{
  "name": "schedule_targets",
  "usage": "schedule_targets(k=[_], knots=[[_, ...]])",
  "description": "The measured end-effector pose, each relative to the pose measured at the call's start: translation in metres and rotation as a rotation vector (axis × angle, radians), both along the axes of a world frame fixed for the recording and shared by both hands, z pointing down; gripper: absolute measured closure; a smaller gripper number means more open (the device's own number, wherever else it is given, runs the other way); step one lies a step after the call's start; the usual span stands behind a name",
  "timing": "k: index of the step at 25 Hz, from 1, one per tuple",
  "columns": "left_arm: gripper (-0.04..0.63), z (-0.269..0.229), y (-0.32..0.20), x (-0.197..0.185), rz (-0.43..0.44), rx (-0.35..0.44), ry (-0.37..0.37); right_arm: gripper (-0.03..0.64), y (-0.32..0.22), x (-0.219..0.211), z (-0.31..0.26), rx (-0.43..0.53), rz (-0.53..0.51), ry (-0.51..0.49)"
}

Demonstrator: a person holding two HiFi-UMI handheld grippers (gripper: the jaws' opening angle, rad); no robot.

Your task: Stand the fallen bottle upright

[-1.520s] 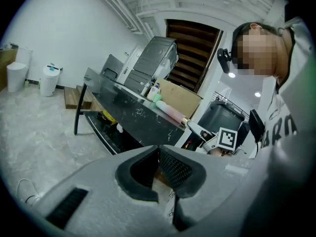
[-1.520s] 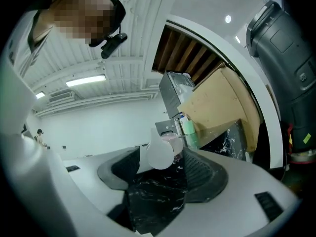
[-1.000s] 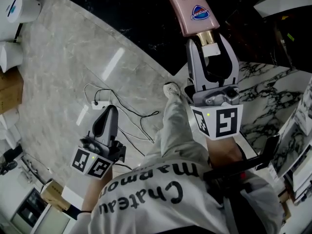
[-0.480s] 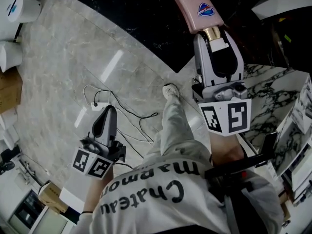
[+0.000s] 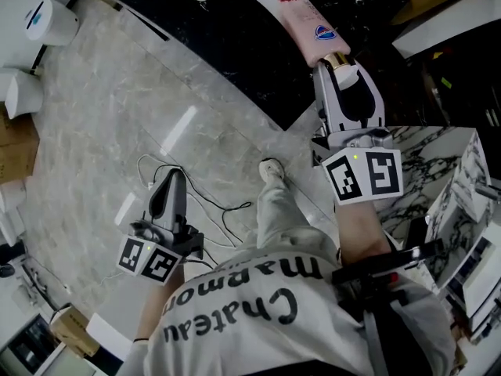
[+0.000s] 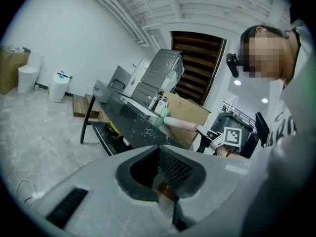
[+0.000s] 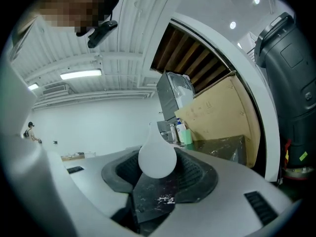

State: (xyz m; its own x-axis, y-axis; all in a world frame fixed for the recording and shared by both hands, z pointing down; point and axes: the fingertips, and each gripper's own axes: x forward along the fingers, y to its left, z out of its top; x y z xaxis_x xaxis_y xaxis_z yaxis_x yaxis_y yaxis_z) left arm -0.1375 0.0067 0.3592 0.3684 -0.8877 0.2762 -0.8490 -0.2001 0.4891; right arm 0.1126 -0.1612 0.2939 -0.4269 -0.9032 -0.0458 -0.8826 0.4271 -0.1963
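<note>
Bright, even indoor light. The ceiling strip light (image 7: 81, 74) blows out, and a white streak glares on the marble floor (image 5: 182, 104). Both gripper views have heavy fisheye and black corners. The close-up bottle (image 7: 157, 158) is a soft, overexposed blob. The black worktop (image 5: 235, 30) is underexposed.

Pink bottle (image 5: 301, 16): blue oval logo, red print at the far end, gold collar, white cap. Not upright, lying roughly level. Cap end clamped in the right gripper (image 5: 341, 65), body running out toward 11 o'clock in the head view.
</note>
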Motion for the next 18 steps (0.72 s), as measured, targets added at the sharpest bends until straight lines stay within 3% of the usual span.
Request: schedule_targets(k=[18], knots=[[0.577, -0.067, -0.028, -0.034, -0.137, 0.155, 0.068, 0.436, -0.041, -0.006, -0.054, -0.091, 0.014, 0.042]])
